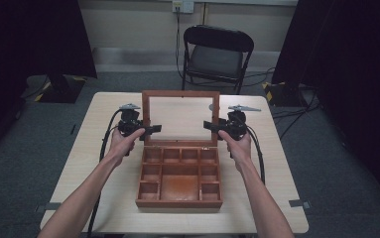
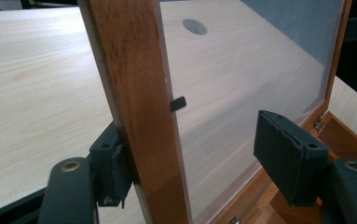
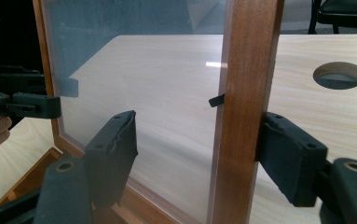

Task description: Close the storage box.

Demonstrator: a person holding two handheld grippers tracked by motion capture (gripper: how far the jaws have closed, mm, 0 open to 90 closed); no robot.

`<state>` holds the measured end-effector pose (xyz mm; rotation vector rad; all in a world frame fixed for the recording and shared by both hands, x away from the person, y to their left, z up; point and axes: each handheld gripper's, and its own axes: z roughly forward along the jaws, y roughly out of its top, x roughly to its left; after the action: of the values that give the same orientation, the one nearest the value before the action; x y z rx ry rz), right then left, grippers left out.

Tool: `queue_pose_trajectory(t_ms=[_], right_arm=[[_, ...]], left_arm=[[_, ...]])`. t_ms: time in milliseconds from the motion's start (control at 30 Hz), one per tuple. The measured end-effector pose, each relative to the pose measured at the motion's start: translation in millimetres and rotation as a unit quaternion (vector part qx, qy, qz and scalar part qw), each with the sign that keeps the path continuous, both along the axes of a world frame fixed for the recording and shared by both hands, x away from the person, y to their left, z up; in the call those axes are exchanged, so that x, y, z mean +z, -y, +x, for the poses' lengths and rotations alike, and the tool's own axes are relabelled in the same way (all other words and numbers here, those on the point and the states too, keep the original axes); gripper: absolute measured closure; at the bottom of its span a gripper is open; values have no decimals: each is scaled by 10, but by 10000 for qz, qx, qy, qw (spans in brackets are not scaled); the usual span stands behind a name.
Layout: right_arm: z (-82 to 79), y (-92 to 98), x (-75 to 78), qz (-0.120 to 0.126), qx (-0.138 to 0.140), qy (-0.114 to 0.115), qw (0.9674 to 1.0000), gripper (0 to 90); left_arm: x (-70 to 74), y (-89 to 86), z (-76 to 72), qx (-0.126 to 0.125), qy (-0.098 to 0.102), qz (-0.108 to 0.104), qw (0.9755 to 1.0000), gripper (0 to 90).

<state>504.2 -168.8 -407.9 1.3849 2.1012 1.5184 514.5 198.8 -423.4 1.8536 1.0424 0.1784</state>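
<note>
A wooden box [image 1: 180,197] with several empty compartments stands on the table, its glass-paned lid [image 1: 180,94] raised upright. My left gripper [image 1: 150,130] straddles the lid's left frame rail [image 2: 134,93]. Its outer pad [image 2: 113,163] touches the wood; the inner pad [image 2: 285,151] stands well off the glass. My right gripper [image 1: 208,125] straddles the right rail [image 3: 248,70] the same way, with one pad [image 3: 290,156] against the outer edge and the other pad [image 3: 115,149] apart from the pane. Both left gripper [image 2: 197,156] and right gripper [image 3: 202,151] are open. The left gripper [image 3: 27,105] shows through the glass.
The light wooden table [image 1: 103,114] has a round cable hole [image 3: 339,75] behind the lid. A black folding chair [image 1: 217,54] stands beyond the far edge. Dark curtains hang at both sides. Cables trail from the grippers along my forearms.
</note>
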Motion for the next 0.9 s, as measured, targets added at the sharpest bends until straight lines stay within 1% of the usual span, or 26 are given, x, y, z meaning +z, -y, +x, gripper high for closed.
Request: queue_pose_trajectory(t_ms=[33, 67, 133, 167, 233, 300, 367, 467, 533, 567, 633, 667, 700, 767, 800, 900], right_arm=[[-14, 4, 7, -10, 2, 14, 10000, 316], [-26, 5, 12, -14, -6, 23, 10000, 325], [-58, 15, 26, -46, 11, 106, 9999, 345], [-74, 23, 32, -40, 15, 133, 9999, 360], [-97, 36, 43, -52, 36, 154, 9999, 382], [-119, 44, 53, -128, 71, 190, 9997, 400], [-138, 52, 73, -108, 83, 201, 9997, 417], [-162, 44, 94, -152, 89, 249, 9995, 448], [-176, 44, 103, -160, 73, 247, 9995, 470], [-183, 45, 107, -138, 80, 249, 9996, 470], [-210, 36, 117, -179, 86, 273, 9994, 484], [-220, 33, 122, -194, 79, 263, 9994, 491], [-235, 29, 133, -212, 56, 241, 9995, 497], [-260, 24, 147, -204, 62, 229, 9995, 490], [-282, 23, 155, -228, 75, 229, 9994, 488], [-311, 19, 175, -271, 98, 200, 9994, 485]], left_arm=[[9, 0, -8, -9, -3, -10, 10000, 316], [19, -3, -17, -35, 33, 24, 10000, 316], [38, -11, -47, -40, 76, -94, 9999, 319], [48, -16, -65, -31, 92, -116, 9999, 323], [64, -16, -97, -32, 142, -110, 9998, 343], [90, -24, -138, -64, 171, -89, 9998, 352], [105, -25, -172, -90, 223, -100, 9997, 353], [125, -28, -217, -107, 269, -3, 9996, 353], [128, -36, -245, -133, 310, -37, 9994, 354], [132, -38, -265, -121, 349, -18, 9993, 355], [138, -47, -291, -149, 359, -57, 9992, 363], [140, -50, -312, -159, 399, -82, 9990, 367], [144, -59, -323, -197, 404, -55, 9990, 368], [150, -74, -355, -230, 413, -54, 9989, 377], [150, -77, -366, -223, 419, -102, 9988, 385], [154, -93, -399, -247, 450, -70, 9987, 396]])
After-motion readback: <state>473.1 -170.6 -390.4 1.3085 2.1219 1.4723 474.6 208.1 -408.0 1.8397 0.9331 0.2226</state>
